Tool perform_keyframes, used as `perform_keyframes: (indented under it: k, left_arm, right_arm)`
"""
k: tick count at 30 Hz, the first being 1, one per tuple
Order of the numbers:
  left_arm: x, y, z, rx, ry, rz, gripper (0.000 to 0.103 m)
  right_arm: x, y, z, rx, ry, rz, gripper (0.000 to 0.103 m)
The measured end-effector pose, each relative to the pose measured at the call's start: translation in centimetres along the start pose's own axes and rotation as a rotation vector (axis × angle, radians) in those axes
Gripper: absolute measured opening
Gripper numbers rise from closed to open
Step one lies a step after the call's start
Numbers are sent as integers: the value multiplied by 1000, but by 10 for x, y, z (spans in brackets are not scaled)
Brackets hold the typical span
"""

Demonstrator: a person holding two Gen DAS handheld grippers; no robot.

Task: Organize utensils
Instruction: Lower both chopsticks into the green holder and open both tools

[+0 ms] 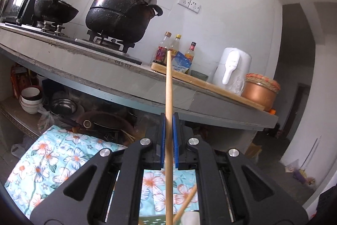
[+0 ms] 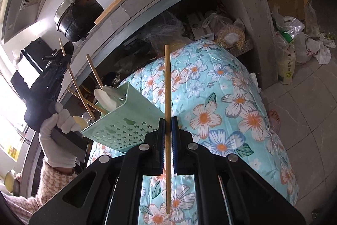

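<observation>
My left gripper (image 1: 169,119) is shut on a wooden chopstick (image 1: 168,81) that stands upright between the blue pads. In the right wrist view that left gripper (image 2: 66,58) is held by a white-gloved hand (image 2: 56,125) above and left of a pale green utensil holder (image 2: 118,119) with star-shaped holes. The holder carries a white spoon (image 2: 105,98) and a few chopsticks (image 2: 94,73). My right gripper (image 2: 167,121) is shut on a second chopstick (image 2: 167,77), just right of the holder, over the floral cloth (image 2: 221,98).
A concrete counter (image 1: 126,81) carries black pots (image 1: 120,12), sauce bottles (image 1: 162,50), a white kettle (image 1: 231,69) and a copper bowl (image 1: 259,94). Bowls (image 1: 30,98) sit on the shelf beneath. Bags (image 2: 294,45) and a cardboard box (image 2: 284,1) stand on the tiled floor; a bare foot (image 2: 273,115) shows beside the cloth.
</observation>
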State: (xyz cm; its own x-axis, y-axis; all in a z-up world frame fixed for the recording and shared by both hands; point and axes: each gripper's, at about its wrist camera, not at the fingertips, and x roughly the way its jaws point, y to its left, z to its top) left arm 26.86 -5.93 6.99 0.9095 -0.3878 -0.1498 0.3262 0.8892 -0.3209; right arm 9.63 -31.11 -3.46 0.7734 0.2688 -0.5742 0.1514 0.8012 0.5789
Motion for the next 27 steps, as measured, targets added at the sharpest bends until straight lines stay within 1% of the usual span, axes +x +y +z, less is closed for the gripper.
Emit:
perform_keyframes:
  k: [3, 10, 14, 21, 23, 25, 27]
  left_arm:
    - [5, -1, -4, 30, 5, 31, 6]
    - [2, -1, -17, 83, 4, 55, 6]
    - [-3, 1, -22, 84, 4, 57, 6]
    - [-18, 10, -27, 68, 49, 40, 6]
    - [-26, 13, -29, 59, 81, 27, 14]
    - [-34, 14, -30, 56, 97, 31, 34]
    - [-47, 17, -30, 55, 98, 19, 39]
  right_arm:
    - [4, -4, 2, 8, 9, 8, 6]
    - [10, -8, 6, 17, 18, 15, 6]
    - [10, -7, 6, 16, 21, 12, 6]
    - [0, 1, 7, -9, -6, 1, 6]
    - [-6, 6, 7, -19, -17, 0, 6]
    - [-12, 12, 9, -32, -30, -1, 7]
    - [-19, 19, 12, -48, -46, 5, 6]
